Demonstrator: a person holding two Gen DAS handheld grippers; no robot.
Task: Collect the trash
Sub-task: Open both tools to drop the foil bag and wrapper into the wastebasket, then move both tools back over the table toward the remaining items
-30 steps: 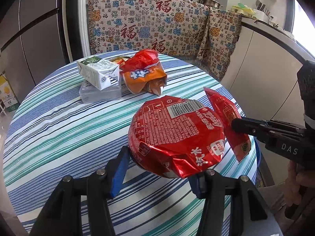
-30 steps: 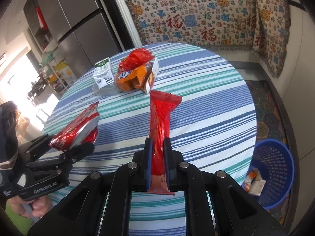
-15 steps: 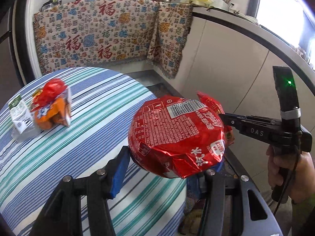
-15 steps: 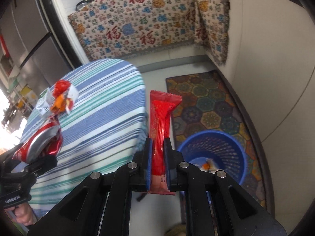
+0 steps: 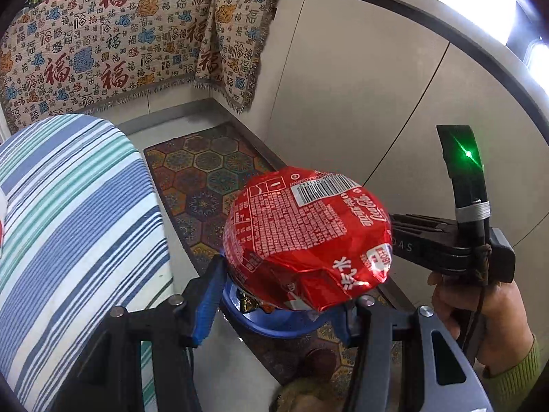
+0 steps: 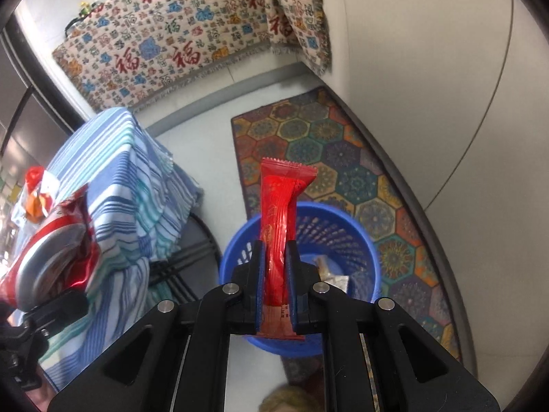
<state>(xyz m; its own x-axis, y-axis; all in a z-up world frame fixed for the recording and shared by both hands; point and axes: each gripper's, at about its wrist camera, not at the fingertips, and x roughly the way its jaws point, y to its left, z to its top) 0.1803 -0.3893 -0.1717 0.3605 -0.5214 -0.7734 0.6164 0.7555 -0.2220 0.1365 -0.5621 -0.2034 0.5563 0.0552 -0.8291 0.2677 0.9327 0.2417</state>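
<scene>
The step in hand looks like the carry to the bin, with both pieces of trash lifted clear of the striped worktop. The left hand-held gripper stands about half open, its blue pads pressed against the sides of a round red foil packet, which hangs over the blue basket on the floor. The right hand-held gripper is nearly shut, pinching a long red wrapper that stands up between its pads, directly above the basket's mouth. The next move probably calls for parting each pair of pads while the trash sits over the opening, so neither piece falls onto the patterned rug. Inside the basket lie a few crumpled scraps, pale and hard to identify.
</scene>
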